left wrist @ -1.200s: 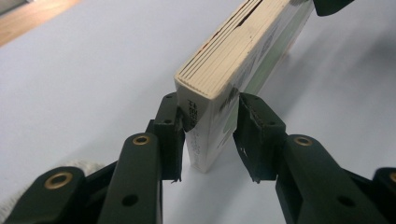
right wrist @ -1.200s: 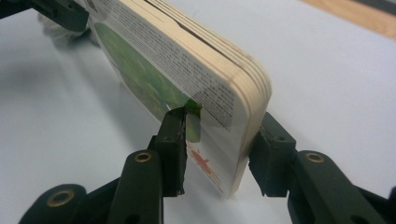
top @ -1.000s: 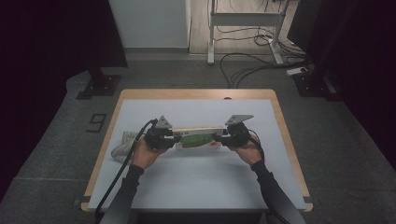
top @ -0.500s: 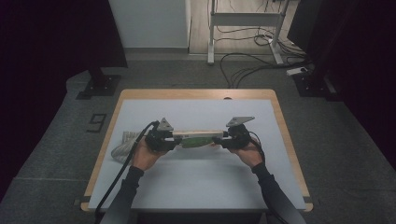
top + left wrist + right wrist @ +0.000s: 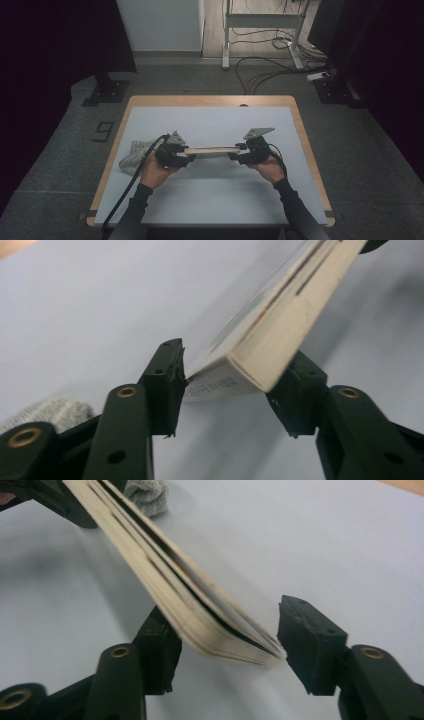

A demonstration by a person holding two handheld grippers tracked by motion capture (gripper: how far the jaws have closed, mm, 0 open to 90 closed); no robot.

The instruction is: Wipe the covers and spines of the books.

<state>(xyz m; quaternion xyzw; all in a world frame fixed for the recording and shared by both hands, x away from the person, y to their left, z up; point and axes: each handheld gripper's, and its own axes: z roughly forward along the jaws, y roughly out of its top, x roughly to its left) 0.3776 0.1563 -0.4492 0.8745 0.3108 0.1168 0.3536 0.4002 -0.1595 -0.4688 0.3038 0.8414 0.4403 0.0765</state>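
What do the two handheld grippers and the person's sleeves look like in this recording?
Both the left gripper and the right gripper are black, each topped by a grey three-cornered plate. A black cable trails from the left one toward the table's near edge. Up close, the jaws are matte black bars with brass-coloured pivot rings and blocky pads. The person wears dark long sleeves.

We see a book [image 5: 280, 325] with cream page edges and a dark line between its leaves, black grippers with brass-coloured rivets, a pale grey-blue table [image 5: 210, 195] with a light wooden rim, and a mottled grey cloth [image 5: 131, 156] at left.
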